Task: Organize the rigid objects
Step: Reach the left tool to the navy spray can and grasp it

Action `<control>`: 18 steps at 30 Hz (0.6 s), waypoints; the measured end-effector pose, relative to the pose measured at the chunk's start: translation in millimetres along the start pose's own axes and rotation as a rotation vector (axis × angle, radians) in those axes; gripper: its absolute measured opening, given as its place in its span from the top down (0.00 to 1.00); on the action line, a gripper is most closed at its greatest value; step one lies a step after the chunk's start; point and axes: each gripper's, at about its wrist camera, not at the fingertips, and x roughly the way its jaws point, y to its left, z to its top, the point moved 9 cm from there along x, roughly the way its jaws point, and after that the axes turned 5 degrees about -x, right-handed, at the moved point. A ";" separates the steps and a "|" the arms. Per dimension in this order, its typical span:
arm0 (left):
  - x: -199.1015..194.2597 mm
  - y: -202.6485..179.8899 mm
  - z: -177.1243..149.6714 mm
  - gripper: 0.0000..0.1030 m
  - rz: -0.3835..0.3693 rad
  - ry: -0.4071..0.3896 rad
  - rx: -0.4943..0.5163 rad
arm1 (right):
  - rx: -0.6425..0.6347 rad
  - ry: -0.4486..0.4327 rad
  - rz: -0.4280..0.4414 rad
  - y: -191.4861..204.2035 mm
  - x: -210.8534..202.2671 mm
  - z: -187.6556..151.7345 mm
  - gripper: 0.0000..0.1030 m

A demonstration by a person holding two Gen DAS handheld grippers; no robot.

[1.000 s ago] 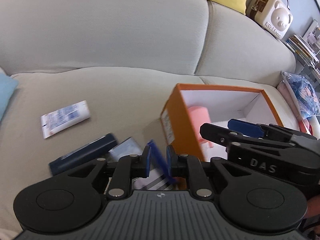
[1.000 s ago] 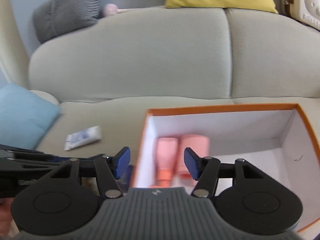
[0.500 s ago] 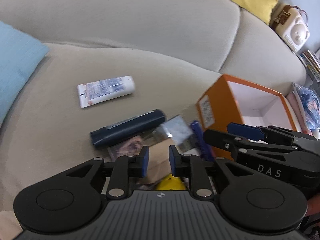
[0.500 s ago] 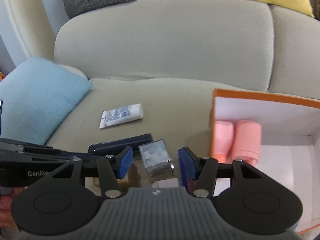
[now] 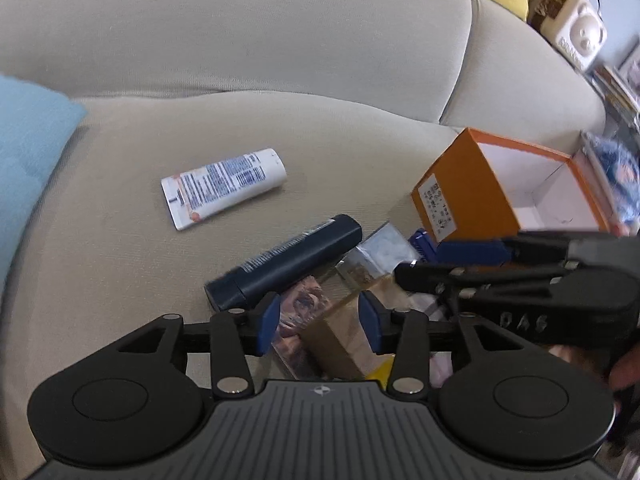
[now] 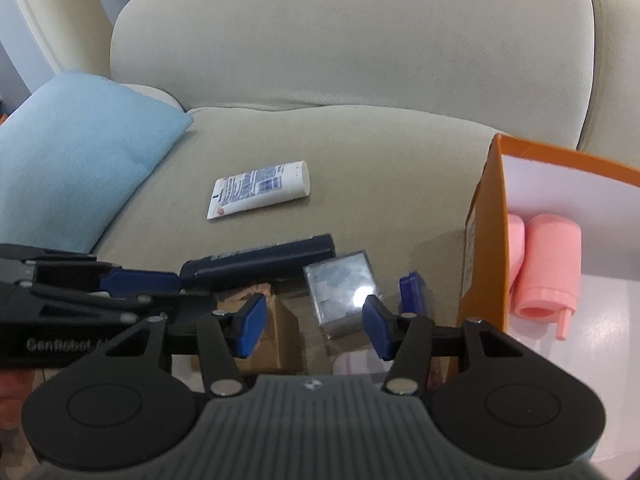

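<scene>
On the beige sofa seat lie a white tube (image 5: pixel 224 186) (image 6: pixel 260 189), a dark navy bottle (image 5: pixel 286 261) (image 6: pixel 260 261), a clear silvery box (image 6: pixel 341 289) (image 5: pixel 382 245), a brown cardboard box (image 5: pixel 344 338) (image 6: pixel 262 334) and a small blue piece (image 6: pixel 412 292). An orange box (image 5: pixel 456 196) (image 6: pixel 482 264) with a white inside holds two pink bottles (image 6: pixel 548 264). My left gripper (image 5: pixel 318 322) is open over the brown box. My right gripper (image 6: pixel 312 324) is open just above the clear box, empty.
A light blue cushion (image 6: pixel 76 152) lies at the left end of the seat. The sofa back (image 6: pixel 340 40) rises behind. A cream bear-shaped case (image 5: pixel 572 28) and stacked books stand at the far right. Something yellow and something pink show under the grippers.
Both grippers have swung left from the orange box to the pile of items on the seat. The left gripper, nearly shut before, has opened; the blue piece lies on the seat.
</scene>
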 end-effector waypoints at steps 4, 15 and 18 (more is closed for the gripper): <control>7.9 4.4 12.6 0.51 0.043 0.009 0.091 | -0.036 0.026 -0.007 -0.9 7.5 7.6 0.51; 45.7 5.8 29.2 0.55 0.047 0.115 0.287 | -0.078 0.106 0.066 14.8 43.1 40.9 0.67; 58.0 -1.2 25.6 0.54 0.037 0.143 0.330 | -0.097 0.125 0.054 14.8 52.6 42.4 0.68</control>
